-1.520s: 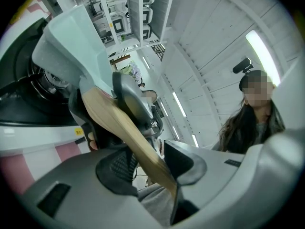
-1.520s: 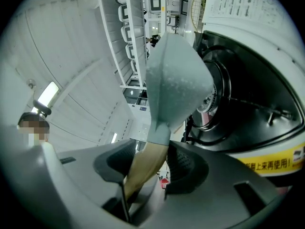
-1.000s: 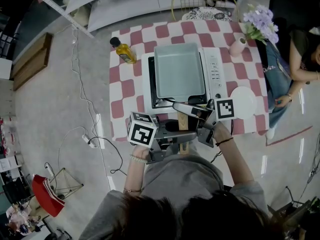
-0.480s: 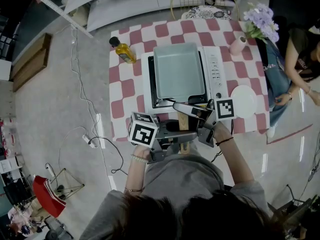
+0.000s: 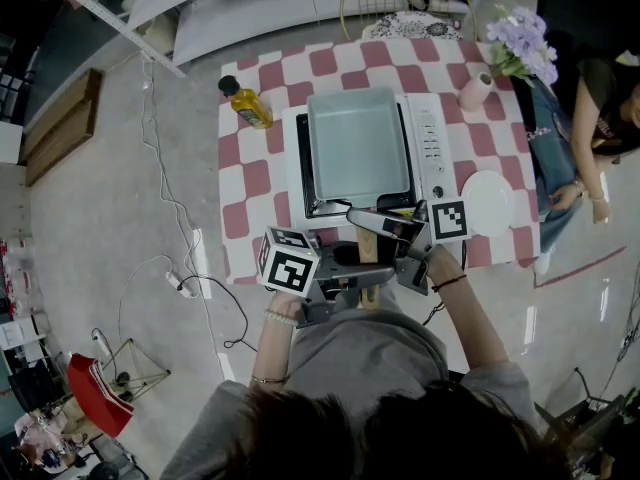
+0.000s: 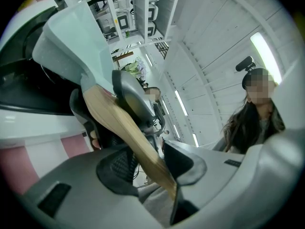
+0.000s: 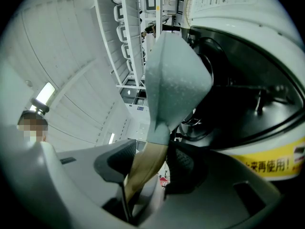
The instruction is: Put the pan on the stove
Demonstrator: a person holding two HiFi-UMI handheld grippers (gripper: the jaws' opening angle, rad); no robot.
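Placement seems done: the pan [image 5: 358,148] rests on the stove [image 5: 430,143] just ahead of the left gripper [image 6: 150,163] and right gripper [image 7: 150,166], both clamped part-open on its handle [image 6: 124,128], so next they should let go gently.

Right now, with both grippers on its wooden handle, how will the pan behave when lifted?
Likely nose-heavy: the pan spreads wide beyond its handle, so it may dip. It looks rigid, not floppy. The smooth handle could twist between the fingers, so gripping with both left gripper and right gripper seems wise.
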